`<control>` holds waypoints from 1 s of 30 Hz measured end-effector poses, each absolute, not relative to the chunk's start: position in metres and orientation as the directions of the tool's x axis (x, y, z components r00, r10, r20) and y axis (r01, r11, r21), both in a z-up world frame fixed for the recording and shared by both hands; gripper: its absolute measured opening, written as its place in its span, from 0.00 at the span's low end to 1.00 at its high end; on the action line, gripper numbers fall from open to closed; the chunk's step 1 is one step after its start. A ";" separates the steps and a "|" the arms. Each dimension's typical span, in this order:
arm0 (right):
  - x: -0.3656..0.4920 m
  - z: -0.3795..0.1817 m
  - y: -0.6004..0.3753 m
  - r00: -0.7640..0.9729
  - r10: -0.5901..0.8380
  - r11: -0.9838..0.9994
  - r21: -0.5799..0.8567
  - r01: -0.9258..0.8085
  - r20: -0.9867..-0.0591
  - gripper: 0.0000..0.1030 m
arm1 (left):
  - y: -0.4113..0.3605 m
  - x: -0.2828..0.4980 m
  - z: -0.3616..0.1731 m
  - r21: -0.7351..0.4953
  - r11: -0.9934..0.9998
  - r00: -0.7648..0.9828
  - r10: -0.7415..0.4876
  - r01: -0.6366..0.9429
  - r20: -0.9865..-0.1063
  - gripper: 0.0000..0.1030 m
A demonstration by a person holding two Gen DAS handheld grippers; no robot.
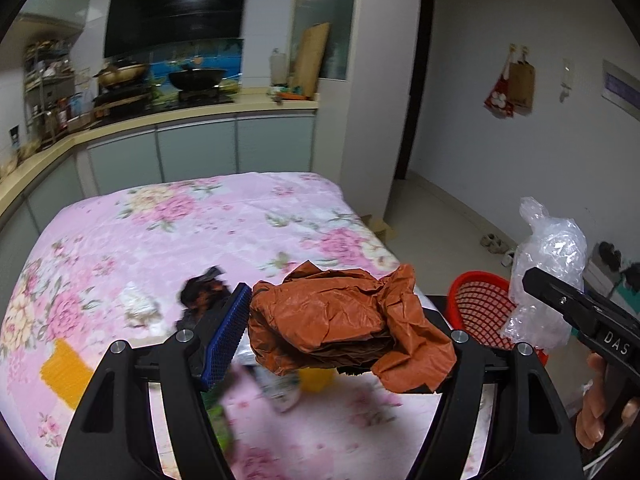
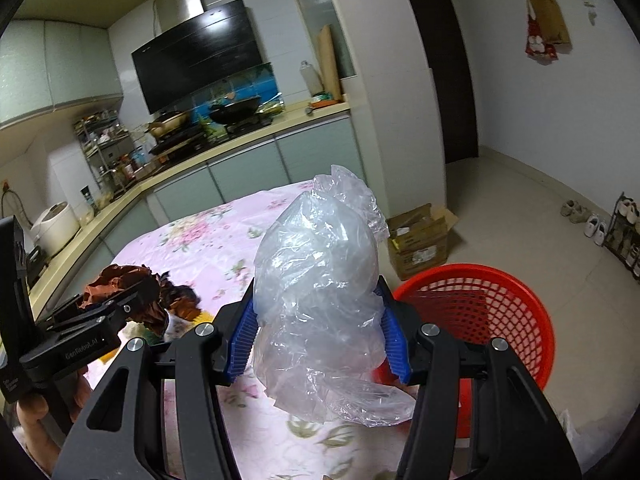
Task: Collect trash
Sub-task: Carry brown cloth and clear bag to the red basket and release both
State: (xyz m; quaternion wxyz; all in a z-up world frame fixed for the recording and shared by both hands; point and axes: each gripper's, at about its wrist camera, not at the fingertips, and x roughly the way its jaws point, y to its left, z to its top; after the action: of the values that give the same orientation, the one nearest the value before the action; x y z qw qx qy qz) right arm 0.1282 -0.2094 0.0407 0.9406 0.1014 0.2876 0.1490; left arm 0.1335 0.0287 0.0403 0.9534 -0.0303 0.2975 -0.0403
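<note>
Left claw (image 1: pixel 340 332) is clamped on a crumpled brown plastic bag (image 1: pixel 332 320), held up over the flowered bed (image 1: pixel 168 220), while the right claw (image 2: pixel 320 344) is closed on a wad of clear plastic bag (image 2: pixel 320 280) beside the red mesh basket (image 2: pixel 480 308), which stands just off the bed's edge. Both bags look very light, soft and springy: thin film that crushes under the pads and likely puffs back out once let go, so a squeeze across the thick bunched middle, as both claws have it now, seems surer than pinching a loose flap, which could slide out. The clear one looks slick and bulges well above the pads; the brown one drapes over the far finger and may cling there on release. Neither is fragile. By count: two claws, each with one bag; one red basket; and on the bed a few more bits of litter, namely a dark crumpled scrap (image 1: pixel 204 292), a whitish wrapper (image 1: pixel 138 308) and a yellow flat piece (image 1: pixel 66 372), plus some blurred items beneath the brown bag that cannot be counted surely.
</note>
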 end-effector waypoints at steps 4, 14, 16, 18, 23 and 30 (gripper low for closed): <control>0.129 0.040 -0.223 0.801 0.312 0.942 0.277 -0.190 -0.510 0.51 | 0.005 0.140 0.041 -0.066 0.992 0.814 -0.123 0.104 -0.567 0.67; 0.135 0.039 -0.259 0.827 0.237 0.952 0.290 -0.094 -0.509 0.51 | -0.038 0.156 0.038 -0.044 0.982 0.795 -0.174 0.182 -0.581 0.67; 0.136 0.039 -0.267 0.833 0.219 0.955 0.288 -0.076 -0.508 0.51 | -0.045 0.159 0.036 -0.044 0.980 0.790 -0.183 0.194 -0.585 0.67; 0.137 0.039 -0.272 0.835 0.210 0.954 0.292 -0.062 -0.508 0.51 | -0.052 0.162 0.034 -0.043 0.978 0.784 -0.190 0.205 -0.591 0.67; 0.142 0.036 -0.285 0.835 0.179 0.954 0.298 -0.019 -0.520 0.51 | -0.065 0.168 0.032 -0.042 0.974 0.774 -0.204 0.224 -0.600 0.67; 0.149 0.029 -0.297 0.825 0.141 0.957 0.290 0.028 -0.547 0.51 | -0.083 0.178 0.030 -0.050 0.964 0.756 -0.235 0.260 -0.611 0.67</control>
State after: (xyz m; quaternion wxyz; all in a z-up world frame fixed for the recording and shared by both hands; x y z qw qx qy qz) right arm 0.1486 -0.2967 0.0290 0.9444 0.1444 0.2939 0.0299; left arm 0.1782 -0.0828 0.0296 0.9367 0.0189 0.3236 -0.1322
